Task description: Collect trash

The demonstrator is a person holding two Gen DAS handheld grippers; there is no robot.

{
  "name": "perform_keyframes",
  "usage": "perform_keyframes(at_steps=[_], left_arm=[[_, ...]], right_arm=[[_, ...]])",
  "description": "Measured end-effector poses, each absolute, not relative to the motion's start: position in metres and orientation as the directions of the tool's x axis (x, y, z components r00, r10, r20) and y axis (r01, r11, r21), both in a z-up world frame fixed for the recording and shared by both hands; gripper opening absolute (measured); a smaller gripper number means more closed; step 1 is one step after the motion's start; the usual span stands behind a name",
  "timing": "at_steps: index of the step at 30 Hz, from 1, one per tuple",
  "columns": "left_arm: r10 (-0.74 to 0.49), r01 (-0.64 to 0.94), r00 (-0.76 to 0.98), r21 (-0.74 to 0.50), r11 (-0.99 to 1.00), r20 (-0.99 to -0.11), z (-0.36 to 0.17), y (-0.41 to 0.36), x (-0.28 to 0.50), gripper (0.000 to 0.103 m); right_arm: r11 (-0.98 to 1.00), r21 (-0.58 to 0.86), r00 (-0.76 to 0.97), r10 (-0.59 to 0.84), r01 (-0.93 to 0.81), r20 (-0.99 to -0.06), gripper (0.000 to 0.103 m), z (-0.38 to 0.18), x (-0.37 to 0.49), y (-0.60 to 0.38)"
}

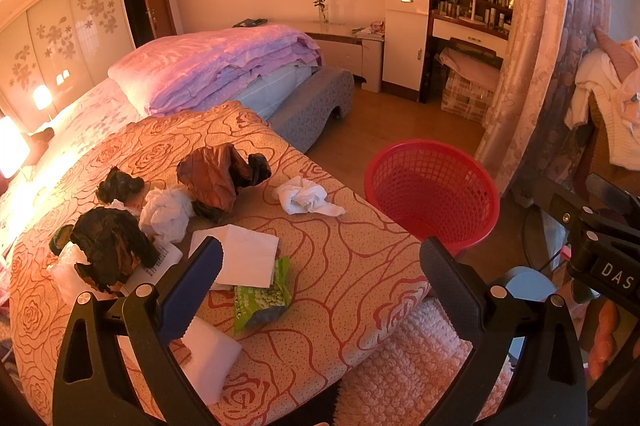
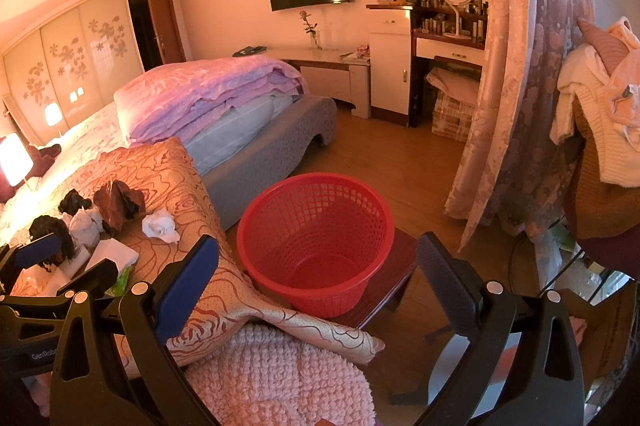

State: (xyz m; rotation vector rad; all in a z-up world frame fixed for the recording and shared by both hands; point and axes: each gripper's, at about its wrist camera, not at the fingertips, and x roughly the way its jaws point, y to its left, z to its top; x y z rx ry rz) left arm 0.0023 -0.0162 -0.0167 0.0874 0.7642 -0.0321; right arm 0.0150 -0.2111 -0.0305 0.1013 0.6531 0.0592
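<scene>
Bed (image 1: 352,266) with rose-patterned orange cover fills the lower left of the left wrist view; folded pink-purple quilt (image 1: 224,65) stacked at its far end. Red mesh basket (image 2: 316,238) stands on a dark low stool (image 2: 394,286) just beside the bed's near corner, nothing visible inside it. Trash lies in a loose cluster on the cover toward the bed's left side: brown crumpled bag (image 1: 216,177) farthest in, dark crumpled bag (image 1: 108,246) near the left edge, small black wad (image 1: 118,183) behind it, white crumpled tissue (image 1: 166,211) between the bags, another white tissue (image 1: 306,199) apart toward the basket-side edge, flat white paper (image 1: 248,258) overlapping a green snack packet (image 1: 262,296) toward the near edge. Left gripper (image 1: 320,258) hovers over the near edge above the paper and packet, jaws spread wide, holding nothing. Right gripper (image 2: 318,258) hangs above the basket, jaws likewise spread, nothing between them.
</scene>
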Motion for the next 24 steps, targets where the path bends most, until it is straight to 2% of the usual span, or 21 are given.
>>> perform_keyframes(at_steps=[7, 12, 24], left_arm=[[0.008, 0.052, 0.722, 0.066, 0.996, -0.692, -0.019, -0.014, 0.003, 0.095], [0.026, 0.001, 0.722, 0.039, 0.999, -0.691, -0.022, 0.005, -0.001, 0.095], [0.183, -0.275, 0.752, -0.048, 0.96, -0.633, -0.008, 0.149, -0.027, 0.095]], right_arm=[[0.993, 0.112, 0.79, 0.088, -0.024, -0.606, 0.096, -0.032, 0.016, -0.212], [0.993, 0.107, 0.774, 0.102, -0.044, -0.625, 0.096, -0.056, 0.006, -0.204], [0.987, 0.086, 0.722, 0.157, -0.135, -0.674, 0.096, -0.062, 0.008, -0.174]])
